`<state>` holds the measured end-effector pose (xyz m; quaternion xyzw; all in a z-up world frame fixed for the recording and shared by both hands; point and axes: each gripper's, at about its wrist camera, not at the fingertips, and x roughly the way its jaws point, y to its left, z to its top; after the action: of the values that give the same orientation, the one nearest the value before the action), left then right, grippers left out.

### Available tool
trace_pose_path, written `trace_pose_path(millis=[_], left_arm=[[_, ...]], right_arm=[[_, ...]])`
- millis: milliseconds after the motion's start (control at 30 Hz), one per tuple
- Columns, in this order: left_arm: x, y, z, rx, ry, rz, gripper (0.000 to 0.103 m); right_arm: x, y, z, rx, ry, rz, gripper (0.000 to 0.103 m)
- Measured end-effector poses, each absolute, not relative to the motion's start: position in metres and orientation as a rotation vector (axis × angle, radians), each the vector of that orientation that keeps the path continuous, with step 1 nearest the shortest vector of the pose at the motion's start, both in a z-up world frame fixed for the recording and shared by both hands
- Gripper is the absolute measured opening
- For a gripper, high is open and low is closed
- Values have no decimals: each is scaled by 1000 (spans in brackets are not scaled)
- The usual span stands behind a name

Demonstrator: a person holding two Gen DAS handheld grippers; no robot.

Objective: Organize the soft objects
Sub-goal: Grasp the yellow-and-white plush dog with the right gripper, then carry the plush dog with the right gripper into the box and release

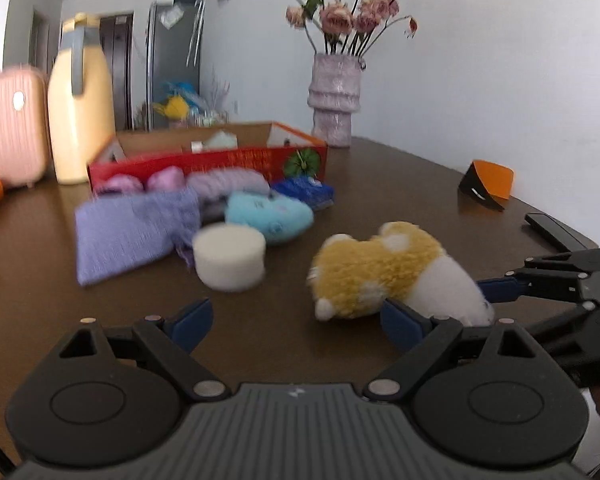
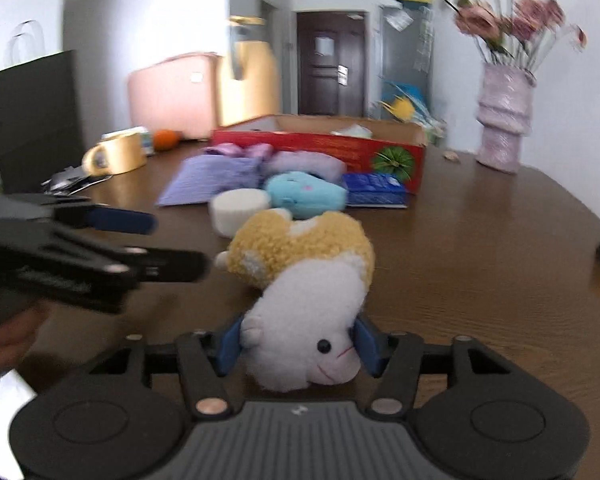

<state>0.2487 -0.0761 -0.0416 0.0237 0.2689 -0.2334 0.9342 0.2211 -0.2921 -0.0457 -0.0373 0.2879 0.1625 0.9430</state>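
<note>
A yellow and white plush animal (image 2: 300,264) lies in front of my right gripper (image 2: 300,344), whose blue pads press on its white head from both sides. In the left wrist view the same plush (image 1: 380,268) lies to the right. My left gripper (image 1: 296,320) stands open over bare table beside it, with nothing between its fingers. Behind are a white foam cylinder (image 1: 230,258), a blue plush (image 1: 268,216), a purple cloth (image 1: 132,232), a lilac roll (image 1: 228,182) and a blue packet (image 1: 304,192). They lie before a red cardboard box (image 1: 208,160).
The brown table (image 1: 400,184) holds a vase of flowers (image 1: 334,100) behind the box. A yellow jug (image 1: 80,120) and a pink case (image 1: 8,128) stand at the left. A gold mug (image 2: 116,156), an orange (image 2: 166,139), an orange-black stand (image 1: 488,184) and a black slab (image 1: 552,232) are also there.
</note>
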Motion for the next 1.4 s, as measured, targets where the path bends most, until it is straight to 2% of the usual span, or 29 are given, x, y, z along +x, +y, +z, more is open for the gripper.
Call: trace_pose_path(millis=[200, 367, 433, 600, 767, 900, 1033, 1233, 1400], left_arm=[[260, -82, -43, -21, 570, -519, 85], [275, -91, -49, -65, 607, -569, 59], [277, -93, -52, -85, 620, -584, 44], [280, -94, -52, -92, 618, -596, 41], [305, -97, -19, -69, 571, -630, 41], [387, -108, 30, -83, 580, -684, 41], [504, -130, 59, -83, 602, -681, 41], [653, -156, 28, -138, 757, -629, 38], [713, -157, 4, -103, 837, -476, 41]], right_arm=[[220, -308, -40, -6, 545, 269, 60], [227, -310, -51, 19, 532, 277, 60], [231, -307, -54, 22, 543, 283, 56], [233, -305, -50, 13, 549, 303, 48], [249, -305, -21, 25, 490, 269, 47], [309, -306, 22, -42, 415, 187, 47], [416, -308, 58, -94, 420, 109, 46], [567, -289, 51, -265, 552, 6, 45], [644, -258, 20, -388, 667, 7, 45]])
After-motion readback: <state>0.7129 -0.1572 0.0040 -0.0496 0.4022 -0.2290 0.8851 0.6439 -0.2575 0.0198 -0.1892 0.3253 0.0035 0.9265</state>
